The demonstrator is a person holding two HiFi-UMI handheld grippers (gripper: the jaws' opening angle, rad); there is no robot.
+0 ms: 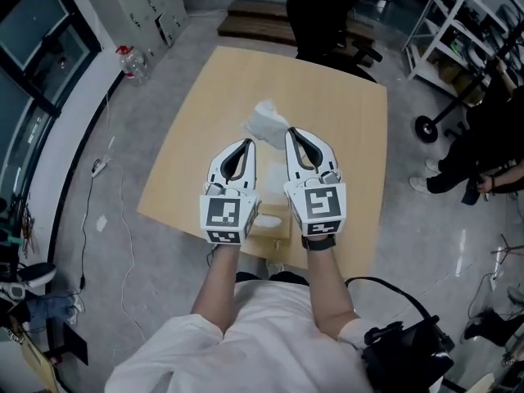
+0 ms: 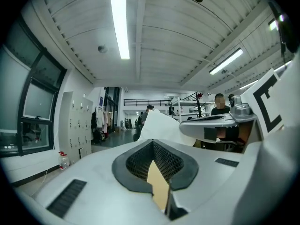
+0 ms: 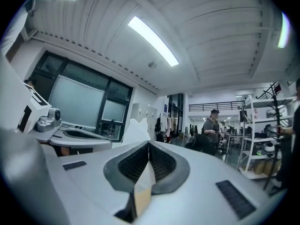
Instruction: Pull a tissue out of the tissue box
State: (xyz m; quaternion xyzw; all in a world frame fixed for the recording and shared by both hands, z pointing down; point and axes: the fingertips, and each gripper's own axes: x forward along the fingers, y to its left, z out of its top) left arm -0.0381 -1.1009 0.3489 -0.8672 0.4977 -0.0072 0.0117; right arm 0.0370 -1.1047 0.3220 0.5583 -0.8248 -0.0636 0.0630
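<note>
Hanging in the air between the two tools, the tissue [image 1: 266,121] is well clear of the tissue box [image 1: 278,229]. That box sits near the table's near edge, under the person's wrists, with a white tuft showing at its slot. The left gripper [image 1: 246,142] is closed to a point and so is the right gripper [image 1: 291,132], each apparently nipping an edge of that sheet right at the tips.

The danger now, I'd say, is a tear: two pinches on one flimsy sheet, and if the hands drift apart it rips down the middle. A light nip could also let it slide out and flutter away.

It's soft, crumpled, thin white paper, that tissue. The box is plain tan cardboard, squat and probably light. The jaws are smooth pale-grey shells with dark cross-hatched pads. Beneath it all is a light wood table [image 1: 344,113] with rounded corners.
</note>
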